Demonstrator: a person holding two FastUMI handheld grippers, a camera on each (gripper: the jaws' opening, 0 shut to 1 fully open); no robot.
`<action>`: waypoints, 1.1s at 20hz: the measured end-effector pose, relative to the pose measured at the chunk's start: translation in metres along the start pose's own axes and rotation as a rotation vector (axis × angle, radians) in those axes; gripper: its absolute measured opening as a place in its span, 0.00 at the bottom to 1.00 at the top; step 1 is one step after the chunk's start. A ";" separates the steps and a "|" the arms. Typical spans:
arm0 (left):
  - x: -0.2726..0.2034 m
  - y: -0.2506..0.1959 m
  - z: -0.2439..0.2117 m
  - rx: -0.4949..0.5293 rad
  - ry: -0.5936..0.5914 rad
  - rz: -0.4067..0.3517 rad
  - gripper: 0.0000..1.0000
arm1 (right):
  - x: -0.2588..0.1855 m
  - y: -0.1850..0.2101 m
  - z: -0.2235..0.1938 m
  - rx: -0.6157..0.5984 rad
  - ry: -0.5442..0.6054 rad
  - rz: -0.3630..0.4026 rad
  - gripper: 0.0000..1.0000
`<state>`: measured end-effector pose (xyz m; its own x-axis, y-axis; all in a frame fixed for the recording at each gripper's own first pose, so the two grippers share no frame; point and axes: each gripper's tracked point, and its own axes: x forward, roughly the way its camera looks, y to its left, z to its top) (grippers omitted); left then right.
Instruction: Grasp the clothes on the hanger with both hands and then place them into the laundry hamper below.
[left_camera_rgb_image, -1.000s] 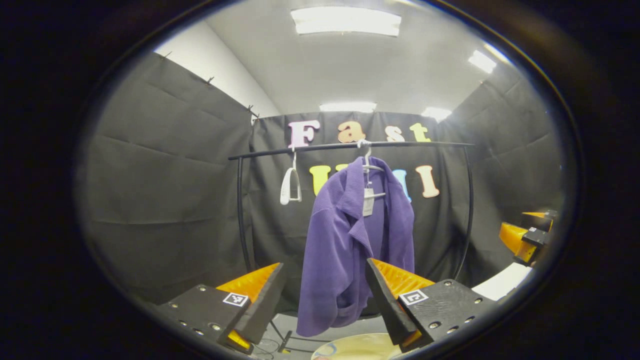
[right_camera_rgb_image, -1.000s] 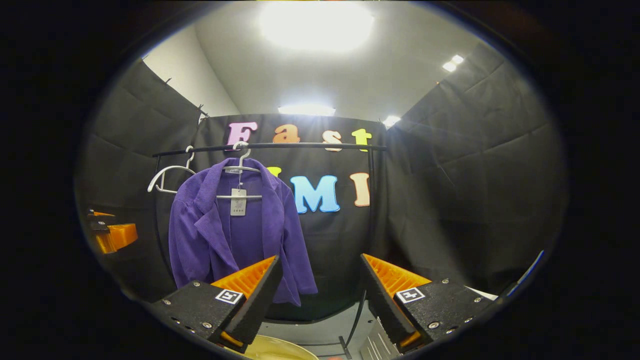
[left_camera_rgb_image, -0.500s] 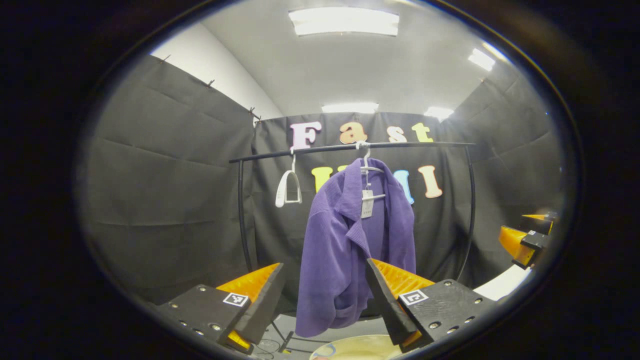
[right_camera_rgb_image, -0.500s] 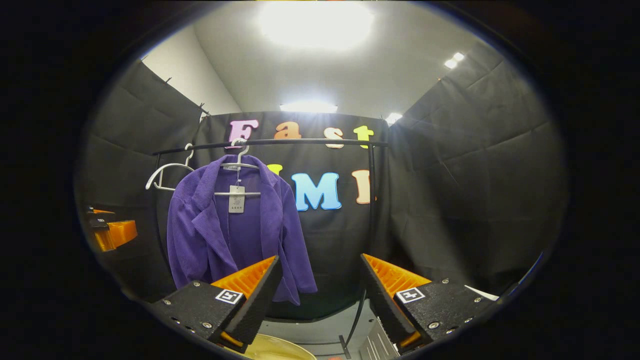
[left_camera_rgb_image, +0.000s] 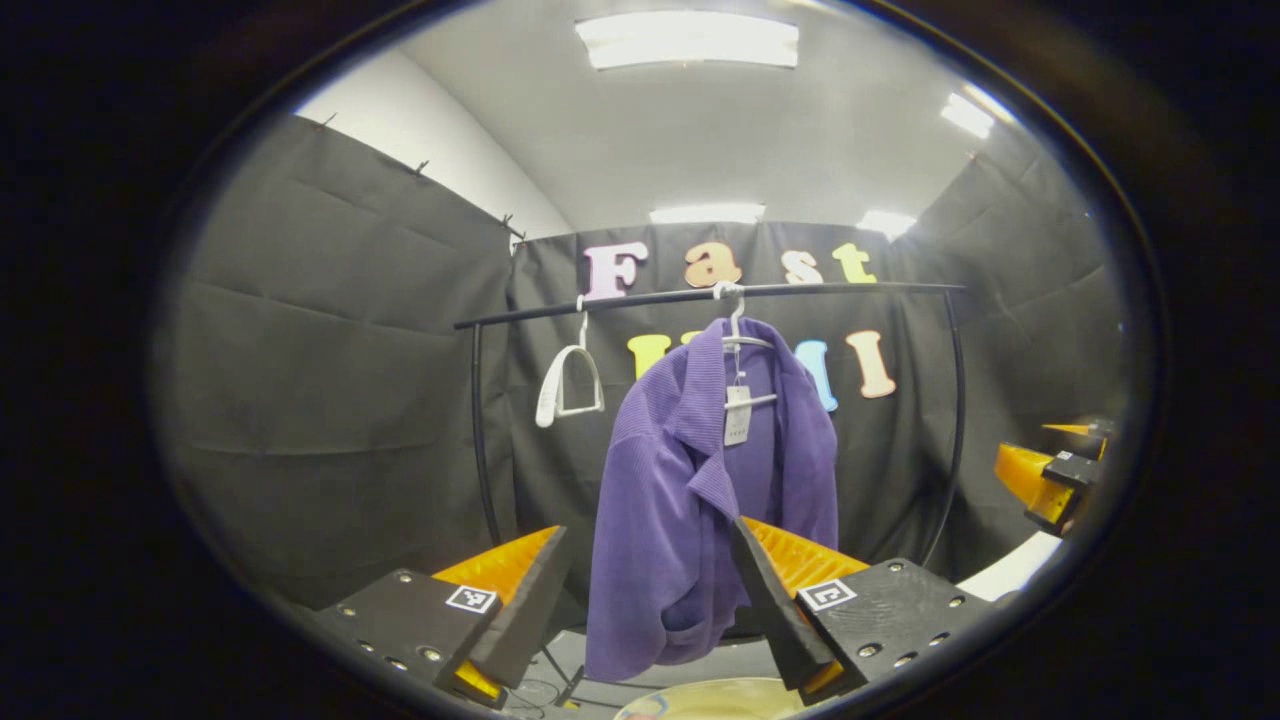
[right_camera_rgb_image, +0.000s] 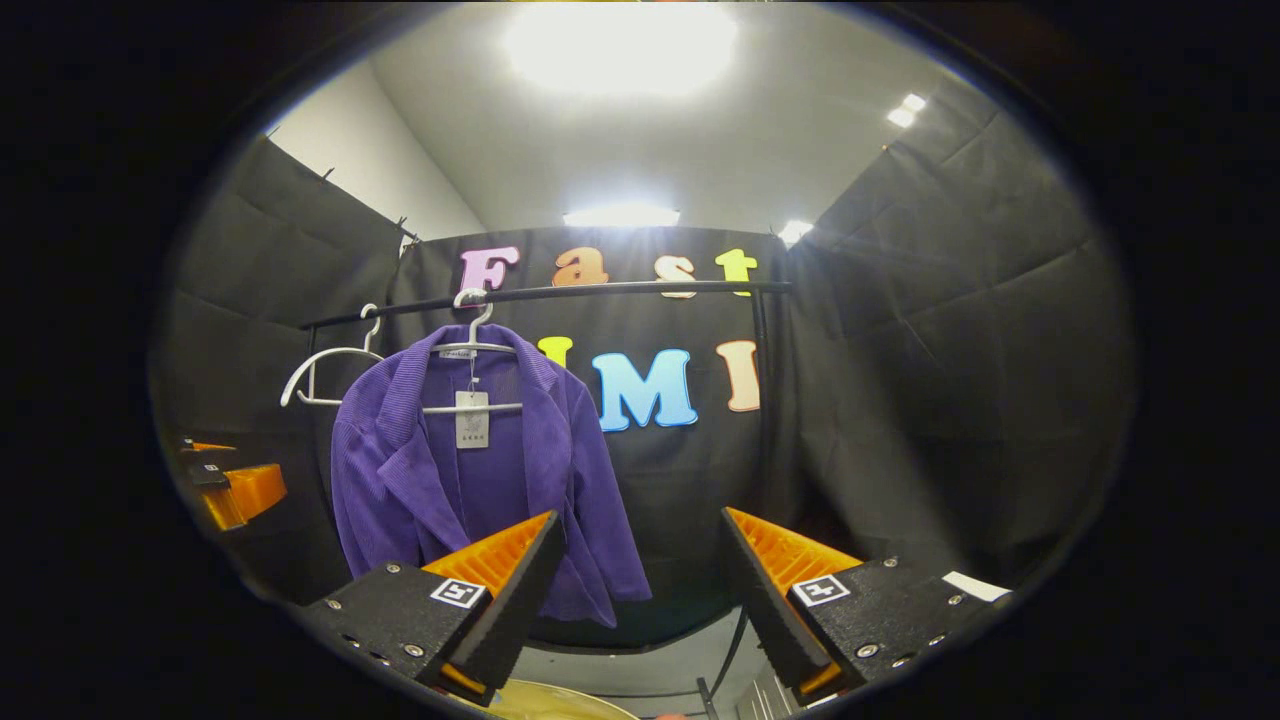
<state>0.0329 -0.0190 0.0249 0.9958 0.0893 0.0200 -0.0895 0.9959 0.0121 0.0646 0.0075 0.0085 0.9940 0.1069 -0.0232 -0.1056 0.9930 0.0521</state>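
A purple jacket (left_camera_rgb_image: 700, 500) (right_camera_rgb_image: 470, 480) with a paper tag hangs on a white hanger (left_camera_rgb_image: 738, 335) (right_camera_rgb_image: 472, 345) from a black clothes rail (left_camera_rgb_image: 700, 293) (right_camera_rgb_image: 560, 292). My left gripper (left_camera_rgb_image: 650, 580) is open, some way short of the jacket, whose lower half shows between its fingers. My right gripper (right_camera_rgb_image: 635, 570) is open too, with the jacket behind its left finger and the wall between the two. A pale round rim, probably the hamper (left_camera_rgb_image: 710, 700) (right_camera_rgb_image: 545, 705), peeks at the bottom. The right gripper (left_camera_rgb_image: 1050, 475) shows at the left gripper view's right edge, the left gripper (right_camera_rgb_image: 235, 485) at the right gripper view's left edge.
A second white hanger (left_camera_rgb_image: 565, 380) (right_camera_rgb_image: 325, 365), bare, hangs on the rail left of the jacket. Black rail posts (left_camera_rgb_image: 480, 430) (right_camera_rgb_image: 765, 400) stand at both ends. Black cloth walls close the booth on three sides. A white surface (left_camera_rgb_image: 1005, 575) lies low at the right.
Both grippers have drifted a little closer to the rail; the jacket looks slightly larger. Both remain open.
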 end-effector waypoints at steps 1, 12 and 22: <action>0.004 -0.002 0.004 -0.010 -0.003 0.004 0.93 | 0.008 0.001 0.004 -0.004 -0.009 0.010 0.95; 0.064 -0.052 0.033 -0.073 -0.050 -0.002 0.93 | 0.087 0.022 0.038 0.046 -0.081 0.148 0.95; 0.134 -0.074 -0.011 -0.120 0.060 0.080 0.93 | 0.163 0.057 0.034 0.100 -0.076 0.309 0.95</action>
<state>0.1734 -0.0805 0.0154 0.9852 0.1657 -0.0433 -0.1695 0.9798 -0.1066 0.2221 0.0802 0.0420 0.9149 0.3950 0.0831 -0.4032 0.9038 0.1432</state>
